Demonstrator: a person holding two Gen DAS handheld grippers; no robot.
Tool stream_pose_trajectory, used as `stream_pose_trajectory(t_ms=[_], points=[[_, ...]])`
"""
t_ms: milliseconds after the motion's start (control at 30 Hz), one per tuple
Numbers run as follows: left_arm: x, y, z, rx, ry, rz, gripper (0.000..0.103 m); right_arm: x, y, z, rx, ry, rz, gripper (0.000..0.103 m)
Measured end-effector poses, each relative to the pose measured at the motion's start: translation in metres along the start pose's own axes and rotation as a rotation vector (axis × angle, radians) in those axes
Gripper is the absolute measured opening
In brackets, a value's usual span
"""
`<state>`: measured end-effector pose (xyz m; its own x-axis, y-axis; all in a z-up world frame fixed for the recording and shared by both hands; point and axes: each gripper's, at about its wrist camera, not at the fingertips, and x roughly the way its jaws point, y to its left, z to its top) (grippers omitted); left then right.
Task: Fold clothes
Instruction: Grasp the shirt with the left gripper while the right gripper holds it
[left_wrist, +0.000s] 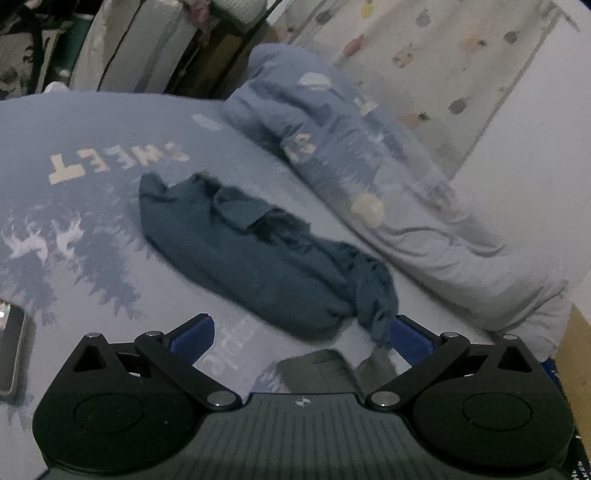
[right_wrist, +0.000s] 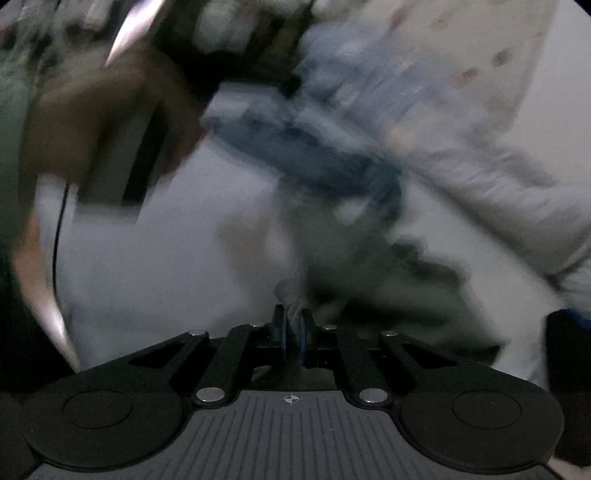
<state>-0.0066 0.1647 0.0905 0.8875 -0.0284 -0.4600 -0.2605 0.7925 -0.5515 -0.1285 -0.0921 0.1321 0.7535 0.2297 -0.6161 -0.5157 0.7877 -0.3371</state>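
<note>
A dark teal garment (left_wrist: 251, 254) lies crumpled on the blue printed bedsheet (left_wrist: 92, 221). My left gripper (left_wrist: 301, 334) hovers just before its near end, open, its blue pads (left_wrist: 194, 332) wide apart; the garment's near tip hangs against the right pad. A grey-green garment (right_wrist: 388, 295) lies on the bed to the right, and a piece of it (left_wrist: 317, 365) shows under the left gripper. My right gripper (right_wrist: 293, 325) is shut on a pinched corner of this grey-green garment (right_wrist: 288, 291). The right wrist view is blurred; the teal garment (right_wrist: 295, 147) shows beyond.
A phone (left_wrist: 11, 347) lies on the sheet at the left edge. A bundled blue duvet and pillow (left_wrist: 332, 122) lie along the right, against a patterned cloth (left_wrist: 424, 55). Furniture (left_wrist: 147, 44) stands behind the bed. A person's hand (right_wrist: 110, 122) holds the left gripper.
</note>
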Motion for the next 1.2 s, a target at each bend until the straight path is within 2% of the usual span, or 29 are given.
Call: stream_pose_trajectory(t_ms=[167,333,467,600,700,833,933,1033,1167,1200], points=[[-0.013,-0.012,0.002,0.033,-0.075,-0.138,0.103,-0.075,-0.052,0.035,0.066,-0.188,-0.123,0.007],[-0.022,-0.043,-0.008,0.175,-0.071,-0.375,0.103,-0.135,-0.083,0.038,0.081,-0.278,-0.245,0.007],[-0.050,-0.080,-0.029,0.459,-0.118,-0.638,0.103,-0.151,-0.101,0.025,0.138,-0.273,-0.260,0.007],[-0.071,-0.110,-0.066,0.796,-0.097,-0.779,0.103,-0.146,-0.113,0.007,0.169,-0.261,-0.272,0.007],[-0.076,-0.119,-0.093,1.002,-0.057,-0.787,0.103,-0.142,-0.120,-0.003,0.188,-0.254,-0.277,0.008],[-0.079,-0.128,-0.125,1.263,-0.016,-0.751,0.100,-0.146,-0.123,-0.018,0.202,-0.242,-0.272,0.008],[-0.081,-0.130,-0.137,1.369,-0.024,-0.766,0.081,-0.148,-0.125,-0.029,0.214,-0.227,-0.272,0.008],[-0.082,-0.138,-0.139,1.380,-0.052,-0.756,0.076,-0.148,-0.130,-0.041,0.236,-0.209,-0.273,0.008],[-0.088,-0.141,-0.137,1.355,-0.084,-0.753,0.054,-0.148,-0.128,-0.054,0.265,-0.184,-0.269,0.008],[-0.088,-0.142,-0.138,1.366,-0.081,-0.758,0.046,-0.148,-0.129,-0.056,0.269,-0.179,-0.269,0.008]])
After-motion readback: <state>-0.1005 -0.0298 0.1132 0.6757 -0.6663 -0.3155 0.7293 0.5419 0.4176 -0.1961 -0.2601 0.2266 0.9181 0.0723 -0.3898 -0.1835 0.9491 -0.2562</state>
